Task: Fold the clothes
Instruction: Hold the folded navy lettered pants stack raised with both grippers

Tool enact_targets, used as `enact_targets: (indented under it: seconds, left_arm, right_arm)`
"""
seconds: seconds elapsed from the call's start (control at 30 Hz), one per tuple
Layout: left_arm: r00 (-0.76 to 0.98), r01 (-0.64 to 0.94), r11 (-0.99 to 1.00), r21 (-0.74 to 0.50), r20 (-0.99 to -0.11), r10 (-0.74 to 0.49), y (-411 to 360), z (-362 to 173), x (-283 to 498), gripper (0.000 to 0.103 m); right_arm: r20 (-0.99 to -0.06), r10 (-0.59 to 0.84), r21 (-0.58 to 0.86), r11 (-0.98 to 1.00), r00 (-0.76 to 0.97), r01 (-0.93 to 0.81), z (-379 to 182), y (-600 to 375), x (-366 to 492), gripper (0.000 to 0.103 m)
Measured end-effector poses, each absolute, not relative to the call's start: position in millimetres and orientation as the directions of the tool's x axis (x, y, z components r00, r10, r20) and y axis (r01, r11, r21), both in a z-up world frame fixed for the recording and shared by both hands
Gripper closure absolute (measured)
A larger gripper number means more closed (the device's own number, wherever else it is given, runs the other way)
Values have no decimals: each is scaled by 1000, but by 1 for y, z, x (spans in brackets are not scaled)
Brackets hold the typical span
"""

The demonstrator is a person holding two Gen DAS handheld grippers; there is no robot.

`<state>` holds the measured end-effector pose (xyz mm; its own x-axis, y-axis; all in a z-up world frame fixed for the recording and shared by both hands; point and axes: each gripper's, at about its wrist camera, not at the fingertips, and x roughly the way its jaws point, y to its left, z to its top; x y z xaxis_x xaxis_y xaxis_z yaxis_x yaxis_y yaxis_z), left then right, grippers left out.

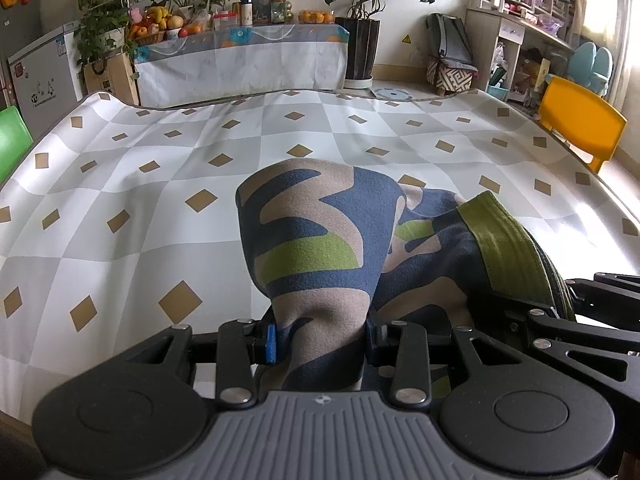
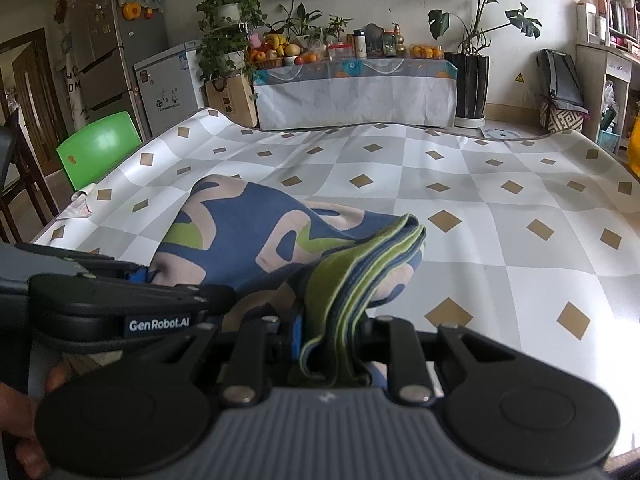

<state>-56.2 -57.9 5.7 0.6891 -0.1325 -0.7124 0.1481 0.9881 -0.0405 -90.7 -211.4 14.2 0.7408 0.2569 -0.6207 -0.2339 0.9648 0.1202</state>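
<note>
Above the worktop [image 1: 132,208], covered in a grey-and-white checked cloth with tan diamonds, hangs a soft fleece garment [image 1: 316,240] patterned in navy, beige and lime green, bunched and lifted off the surface near the front edge. The left claw [image 1: 320,342] is clamped on a gathered fold of the patterned body, the fabric pinched between its blue pads. The right claw [image 2: 332,344] grips the garment's green ribbed striped band [image 2: 360,268], which drapes over its fingers. The two claws sit just beside each other. A green plastic chair [image 2: 98,148] stands at the worktop's far left corner, a yellow chair [image 1: 580,128] at its right.
</note>
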Motion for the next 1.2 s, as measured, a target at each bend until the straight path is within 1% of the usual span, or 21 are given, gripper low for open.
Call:
enact_targets:
  seconds: [1.2]
  left_arm:
    - [750, 157, 986, -52, -643, -154, -65, 48, -71, 67]
  right_arm:
    - [-550, 255, 109, 966, 795, -234, 57, -224, -110, 83]
